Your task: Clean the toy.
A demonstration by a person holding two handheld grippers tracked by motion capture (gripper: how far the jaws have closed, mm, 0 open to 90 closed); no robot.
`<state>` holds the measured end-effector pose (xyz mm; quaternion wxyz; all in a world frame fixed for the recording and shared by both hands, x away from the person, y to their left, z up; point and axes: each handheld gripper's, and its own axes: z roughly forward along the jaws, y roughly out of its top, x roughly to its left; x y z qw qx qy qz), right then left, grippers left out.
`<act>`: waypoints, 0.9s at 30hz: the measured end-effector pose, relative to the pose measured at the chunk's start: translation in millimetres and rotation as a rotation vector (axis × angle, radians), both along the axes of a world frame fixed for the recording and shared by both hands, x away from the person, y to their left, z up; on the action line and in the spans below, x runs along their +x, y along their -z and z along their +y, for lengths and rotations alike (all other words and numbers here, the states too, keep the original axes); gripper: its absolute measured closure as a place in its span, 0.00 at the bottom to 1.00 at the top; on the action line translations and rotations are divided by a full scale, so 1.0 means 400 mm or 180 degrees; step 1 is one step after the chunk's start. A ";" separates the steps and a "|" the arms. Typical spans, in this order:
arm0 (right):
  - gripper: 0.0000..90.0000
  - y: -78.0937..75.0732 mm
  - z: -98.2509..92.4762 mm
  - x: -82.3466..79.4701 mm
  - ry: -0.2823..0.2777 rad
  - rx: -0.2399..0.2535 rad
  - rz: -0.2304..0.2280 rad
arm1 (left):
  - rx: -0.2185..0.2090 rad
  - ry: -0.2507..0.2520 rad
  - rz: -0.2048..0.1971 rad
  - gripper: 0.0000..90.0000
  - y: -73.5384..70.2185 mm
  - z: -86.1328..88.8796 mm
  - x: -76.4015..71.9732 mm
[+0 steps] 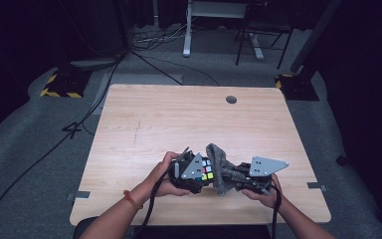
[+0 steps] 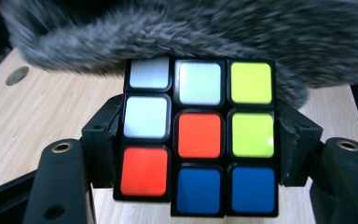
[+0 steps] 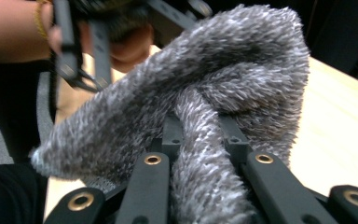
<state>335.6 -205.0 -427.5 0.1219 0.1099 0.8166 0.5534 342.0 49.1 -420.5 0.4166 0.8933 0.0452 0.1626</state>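
A puzzle cube (image 2: 200, 140) with white, orange, yellow and blue stickers sits clamped between the black jaws of my left gripper (image 2: 199, 154); in the high view the cube (image 1: 207, 170) shows just right of that gripper (image 1: 191, 172). A fluffy grey cloth (image 3: 200, 116) is pinched between the jaws of my right gripper (image 3: 200, 140) and drapes over them. In the high view the cloth (image 1: 220, 167) stands bunched between the two grippers, against the cube's far side, with my right gripper (image 1: 238, 174) behind it. The cloth (image 2: 205, 37) covers the cube's top edge.
The light wooden table (image 1: 179, 119) has a round cable hole (image 1: 231, 99) near its far edge. Both hands work near the front edge. Beyond the table are floor cables, a desk leg (image 1: 186, 30) and yellow-black striped stand bases (image 1: 62, 84).
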 end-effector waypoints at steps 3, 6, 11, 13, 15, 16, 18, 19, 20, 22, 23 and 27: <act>0.86 -0.006 0.005 -0.004 0.0007 -0.0027 -0.0038 | -0.0017 -0.0009 -0.0027 0.37 -0.005 0.004 0.000; 0.86 -0.005 0.001 0.005 0.0089 -0.0129 -0.0026 | -0.0130 0.0005 -0.0042 0.37 -0.015 0.014 -0.002; 0.86 0.025 -0.011 0.024 0.0147 -0.0223 0.0161 | -0.0318 0.0054 -0.0055 0.37 -0.031 0.030 -0.011; 0.86 0.034 -0.015 0.029 0.0133 -0.0219 0.0243 | -0.0376 0.0057 -0.0078 0.37 -0.036 0.034 -0.014; 0.85 0.040 -0.017 0.031 0.0115 -0.0202 0.0296 | -0.0480 0.0097 -0.0056 0.37 -0.043 0.039 -0.016; 0.85 0.044 -0.017 0.031 0.0079 -0.0158 0.0341 | -0.0499 0.0093 -0.0087 0.37 -0.044 0.039 -0.019; 0.85 0.045 -0.014 0.028 0.0060 -0.0141 0.0353 | -0.0531 0.0105 -0.0081 0.37 -0.044 0.040 -0.021; 0.85 0.046 -0.013 0.028 0.0023 -0.0074 0.0377 | -0.0542 0.0114 -0.0066 0.37 -0.043 0.040 -0.019; 0.85 0.045 -0.012 0.027 -0.0021 -0.0007 0.0395 | -0.0556 0.0118 -0.0043 0.37 -0.040 0.040 -0.017; 0.85 0.043 -0.012 0.026 -0.0046 0.0059 0.0388 | -0.0569 0.0114 -0.0004 0.37 -0.035 0.042 -0.013; 0.85 0.042 -0.014 0.026 -0.0053 0.0079 0.0377 | -0.0557 0.0113 0.0023 0.36 -0.033 0.043 -0.009; 0.85 0.027 -0.030 0.025 -0.0072 0.0247 0.0372 | -0.0392 0.0094 0.0072 0.36 -0.016 0.035 0.000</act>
